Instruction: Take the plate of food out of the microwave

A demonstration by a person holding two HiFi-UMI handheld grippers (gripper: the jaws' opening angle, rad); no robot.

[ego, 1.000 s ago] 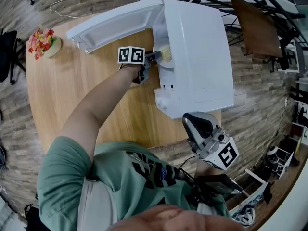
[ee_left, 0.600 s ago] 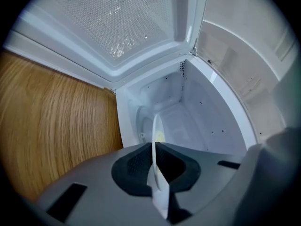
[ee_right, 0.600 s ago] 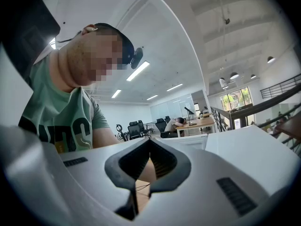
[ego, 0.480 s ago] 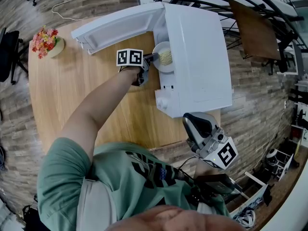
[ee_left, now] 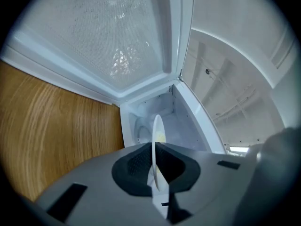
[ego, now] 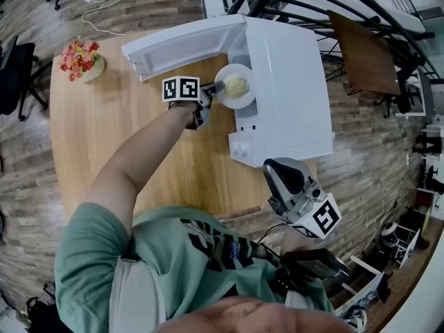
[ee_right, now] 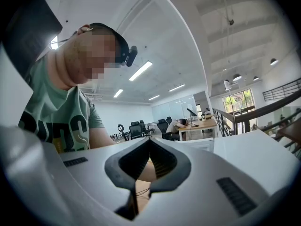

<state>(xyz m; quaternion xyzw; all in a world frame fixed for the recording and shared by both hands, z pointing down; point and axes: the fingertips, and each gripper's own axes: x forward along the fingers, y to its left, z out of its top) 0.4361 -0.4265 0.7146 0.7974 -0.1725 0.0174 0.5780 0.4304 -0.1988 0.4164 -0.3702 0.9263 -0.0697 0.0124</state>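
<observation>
- White plate (ego: 225, 100) of pale food (ego: 236, 84) hangs partly out of the microwave (ego: 291, 96) mouth.
- Left gripper (ego: 212, 89) has just been closing and is clamped on the plate's near rim. With so thin an edge hold (all the weight beyond it), the plate could sag, slip or clip the door (ego: 184, 44).
- Left arm stretches over the worktop (ego: 97, 137), the gripper near level.
- Right gripper (ego: 276, 174) idles by the body, jaws together, empty.

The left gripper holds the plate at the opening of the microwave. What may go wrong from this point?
1. The left gripper, its jaws just closed, pinches the plate by one edge only; it may tilt and spill the noodles.
2. The open door stands close beside the gripper; a sideways pull could knock it.
</observation>
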